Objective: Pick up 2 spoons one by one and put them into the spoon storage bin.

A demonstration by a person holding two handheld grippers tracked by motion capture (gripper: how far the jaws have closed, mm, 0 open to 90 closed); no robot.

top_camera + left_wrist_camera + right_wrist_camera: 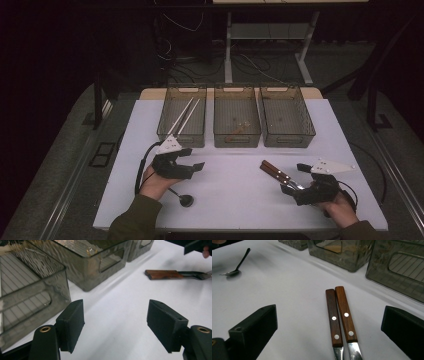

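Observation:
Two knives with brown wooden handles point(274, 172) lie side by side on the white table point(235, 195), right of centre. My right gripper point(295, 179) stands open around their blade end. In the right gripper view the handles point(340, 315) lie between the wide-apart jaws of my right gripper point(330, 318), touching neither pad. My left gripper point(194, 159) hovers open at the left, in front of the bins, with nothing between its fingers. In the left gripper view my left gripper point(115, 325) looks over bare table toward the knives point(165, 274). A dark spoon point(185, 199) lies by the left hand.
Three smoky see-through bins stand in a row at the back. The left bin point(182, 131) holds a pair of pale chopsticks point(184, 116), the middle bin point(236, 134) a small wooden item. The right bin point(287, 132) looks bare inside. The spoon point(235, 268) lies far left.

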